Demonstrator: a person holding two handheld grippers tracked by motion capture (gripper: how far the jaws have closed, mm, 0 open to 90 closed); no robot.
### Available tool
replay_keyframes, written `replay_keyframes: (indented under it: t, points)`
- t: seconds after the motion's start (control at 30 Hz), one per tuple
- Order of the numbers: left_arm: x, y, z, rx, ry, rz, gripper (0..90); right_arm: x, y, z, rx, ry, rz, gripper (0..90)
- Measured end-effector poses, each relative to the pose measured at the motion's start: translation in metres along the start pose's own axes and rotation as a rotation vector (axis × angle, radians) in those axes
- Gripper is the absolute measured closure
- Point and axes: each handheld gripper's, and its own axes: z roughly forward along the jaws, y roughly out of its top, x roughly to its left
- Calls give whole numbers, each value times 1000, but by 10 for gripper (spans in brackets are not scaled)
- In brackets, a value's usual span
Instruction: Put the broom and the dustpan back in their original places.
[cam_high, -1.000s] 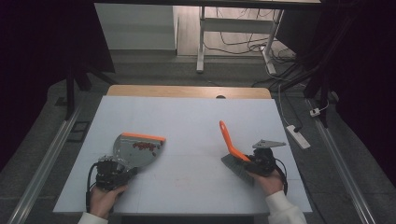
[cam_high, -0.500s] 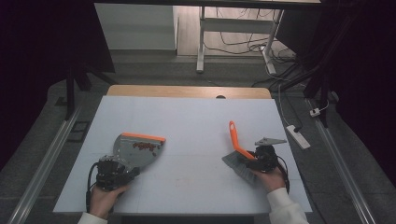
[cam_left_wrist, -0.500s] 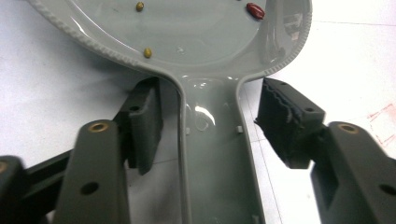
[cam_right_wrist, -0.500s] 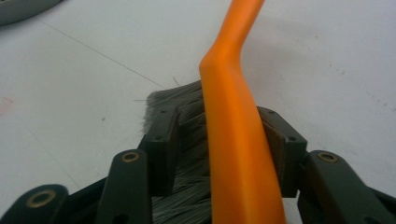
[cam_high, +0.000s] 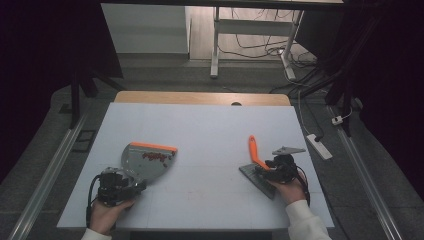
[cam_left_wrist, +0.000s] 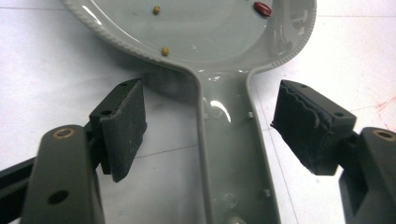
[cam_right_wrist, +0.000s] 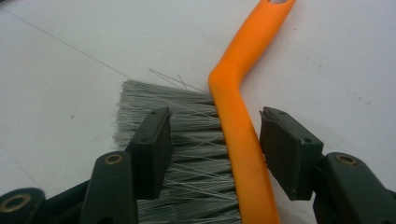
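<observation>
A grey dustpan (cam_high: 145, 161) with an orange front lip lies on the white table (cam_high: 210, 130) at the left, with a few beans (cam_left_wrist: 262, 8) in its pan. Its handle (cam_left_wrist: 231, 154) runs between the jaws of my left gripper (cam_high: 131, 186), which have just been opening; both pads stand off it. At the right lies a hand brush (cam_high: 256, 162) with an orange handle (cam_right_wrist: 243, 121) and grey bristles (cam_right_wrist: 187, 149). My right gripper (cam_high: 264, 171) straddles it; its jaws have just been opening and do not touch it.
The far half of the table is bare. Its front edge runs just below both hands. Beyond the far edge stand table legs and loose cables on the floor; a white power strip (cam_high: 318, 146) lies on the floor at the right.
Both grippers have opened and let go. The brush, held up with its handle tilted a second ago, now lies lower on the table. The dustpan has stayed where it was.
</observation>
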Motion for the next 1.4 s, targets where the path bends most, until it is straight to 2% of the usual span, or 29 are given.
replay_keyframes:
  t: [0.1,0.37,0.57,0.8,1.0,1.2,1.4]
  points:
    - [1,-1,-2,-4,-17,7,261,1,0,-2,-20,-8,-2,437]
    - [-2,1,-9,-29,-11,56,262,3,2,-11,-61,-1,-34,440]
    - [-4,2,-22,-90,-6,134,277,9,3,-20,-88,24,-77,442]
    - [-12,9,-22,-107,-71,241,299,14,4,-22,-102,61,-124,445]
    - [-21,21,-10,-75,-135,326,299,21,4,-24,-109,84,-170,443]
    - [-28,31,5,-44,-173,392,299,27,4,-24,-109,104,-208,438]
    - [-30,30,8,-31,-210,428,298,32,-2,-25,-115,125,-213,436]
